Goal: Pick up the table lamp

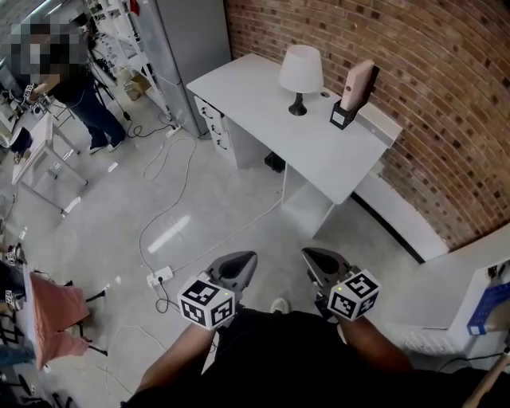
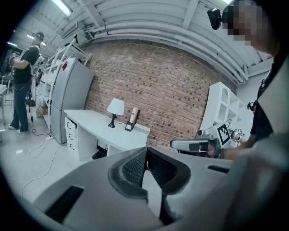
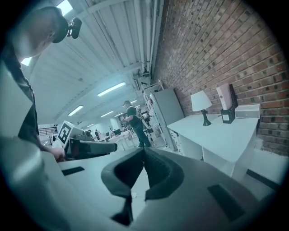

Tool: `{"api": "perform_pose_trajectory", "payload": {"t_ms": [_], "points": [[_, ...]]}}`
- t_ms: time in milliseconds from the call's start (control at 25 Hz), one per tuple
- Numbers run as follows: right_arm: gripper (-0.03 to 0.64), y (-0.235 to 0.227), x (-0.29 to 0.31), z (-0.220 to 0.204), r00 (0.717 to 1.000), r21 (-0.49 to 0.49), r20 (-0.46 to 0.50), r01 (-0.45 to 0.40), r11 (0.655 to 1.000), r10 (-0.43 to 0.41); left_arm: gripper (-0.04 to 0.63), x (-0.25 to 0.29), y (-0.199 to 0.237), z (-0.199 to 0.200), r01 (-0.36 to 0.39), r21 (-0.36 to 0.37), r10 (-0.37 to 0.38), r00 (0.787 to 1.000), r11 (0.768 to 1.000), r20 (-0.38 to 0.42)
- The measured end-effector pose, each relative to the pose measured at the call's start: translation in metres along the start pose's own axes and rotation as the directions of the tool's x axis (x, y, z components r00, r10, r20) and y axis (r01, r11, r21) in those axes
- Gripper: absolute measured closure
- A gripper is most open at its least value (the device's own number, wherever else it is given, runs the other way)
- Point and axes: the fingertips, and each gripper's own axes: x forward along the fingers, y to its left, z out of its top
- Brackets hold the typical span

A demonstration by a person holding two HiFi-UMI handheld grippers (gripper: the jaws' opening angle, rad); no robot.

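The grey left gripper (image 1: 245, 261) and grey right gripper (image 1: 311, 260) are hovering low, jaws pressed together on nothing, well apart from the white-shaded, dark-based table lamp (image 1: 300, 76) standing upright on the white rectangular desk (image 1: 307, 155) by the red brick wall (image 1: 446, 96).

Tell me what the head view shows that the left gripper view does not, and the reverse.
Only the head view: the left gripper's marker cube and a pink cloth. Only the left gripper view: ceiling beams and a ceiling light. Both: the table lamp on the white desk, the brick wall and the right gripper.
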Motion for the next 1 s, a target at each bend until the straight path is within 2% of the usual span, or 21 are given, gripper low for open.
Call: {"api": "perform_pose_trajectory", "payload": {"t_ms": [400, 760, 1000], "points": [[0.612, -0.041, 0.019, 0.011, 1.000, 0.033, -0.026, 0.002, 0.999, -0.001, 0.592, 0.041, 0.026, 0.017, -0.020, -0.011, 0.019, 0.999, 1.000, -0.031], [0.613, -0.067, 0.050, 0.011, 0.998, 0.049, -0.057, 0.003, 0.999, -0.001, 0.592, 0.073, 0.050, 0.014, 0.011, -0.041, -0.014, 0.997, 0.999, -0.072], [0.613, -0.097, 0.085, 0.032, 0.998, 0.036, -0.053, 0.024, 0.999, -0.022, 0.592, 0.107, 0.087, 0.045, 0.031, -0.032, -0.033, 0.998, 0.999, -0.048]]}}
